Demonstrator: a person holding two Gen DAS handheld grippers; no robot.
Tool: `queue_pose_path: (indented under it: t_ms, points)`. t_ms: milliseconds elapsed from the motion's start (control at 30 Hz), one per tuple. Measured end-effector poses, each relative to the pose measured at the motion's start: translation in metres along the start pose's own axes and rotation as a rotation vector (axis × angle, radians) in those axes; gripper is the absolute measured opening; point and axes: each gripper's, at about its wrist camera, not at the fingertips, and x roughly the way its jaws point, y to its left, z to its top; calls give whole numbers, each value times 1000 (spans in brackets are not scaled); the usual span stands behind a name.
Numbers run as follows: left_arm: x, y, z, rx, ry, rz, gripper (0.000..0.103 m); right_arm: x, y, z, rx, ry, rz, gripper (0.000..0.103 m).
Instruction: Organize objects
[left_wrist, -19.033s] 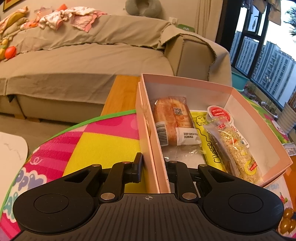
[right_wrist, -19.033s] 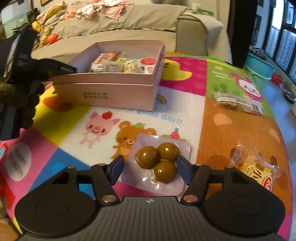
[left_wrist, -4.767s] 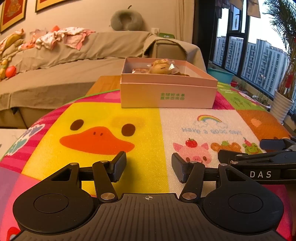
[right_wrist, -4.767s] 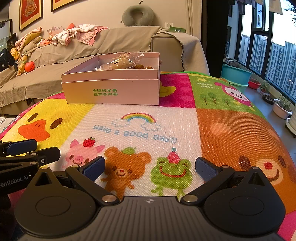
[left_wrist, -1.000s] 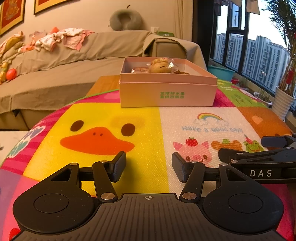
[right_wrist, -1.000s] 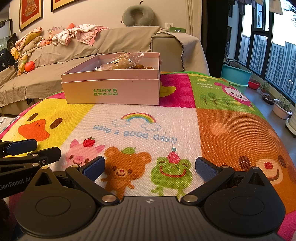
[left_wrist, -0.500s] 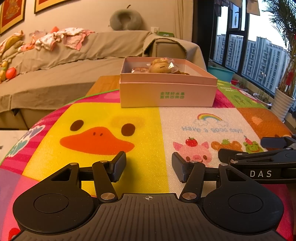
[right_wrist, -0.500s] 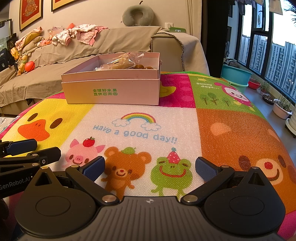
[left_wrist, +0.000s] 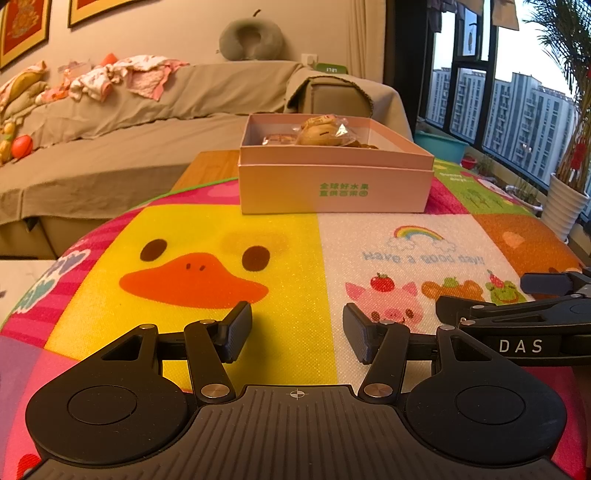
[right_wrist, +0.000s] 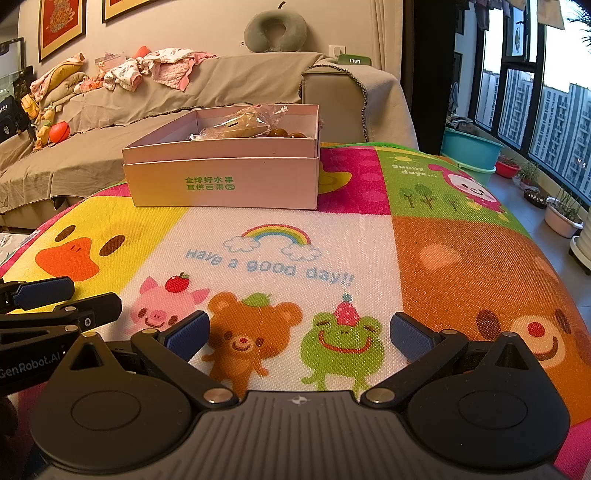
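A pink open box (left_wrist: 334, 186) stands at the far side of the cartoon play mat (left_wrist: 258, 229); it also shows in the right wrist view (right_wrist: 221, 181). Wrapped snacks (left_wrist: 321, 131) lie inside it, and they show in the right wrist view too (right_wrist: 243, 123). My left gripper (left_wrist: 297, 332) is open and empty, low over the mat's near part. My right gripper (right_wrist: 299, 334) is open wide and empty, beside it on the right. Each gripper shows at the edge of the other's view: the right (left_wrist: 517, 310), the left (right_wrist: 55, 302).
A sofa (left_wrist: 147, 110) covered in beige cloth, with clothes and toys on it, stands behind the mat. Windows, a teal tub (right_wrist: 471, 149) and plant pots are at the right. A strip of wooden tabletop (left_wrist: 207, 168) shows left of the box.
Nothing has moved in the last second. Nineteen seconds ago the left gripper held the box wall and snack packs lay on the mat; now both grippers are back, open and empty.
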Motion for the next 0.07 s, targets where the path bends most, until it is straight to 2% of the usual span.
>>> queue_pose_path:
  t_ms: [67]
  points:
    - [0,-1,0,-1,0,-1,60,0,0,0,0,0,0,103]
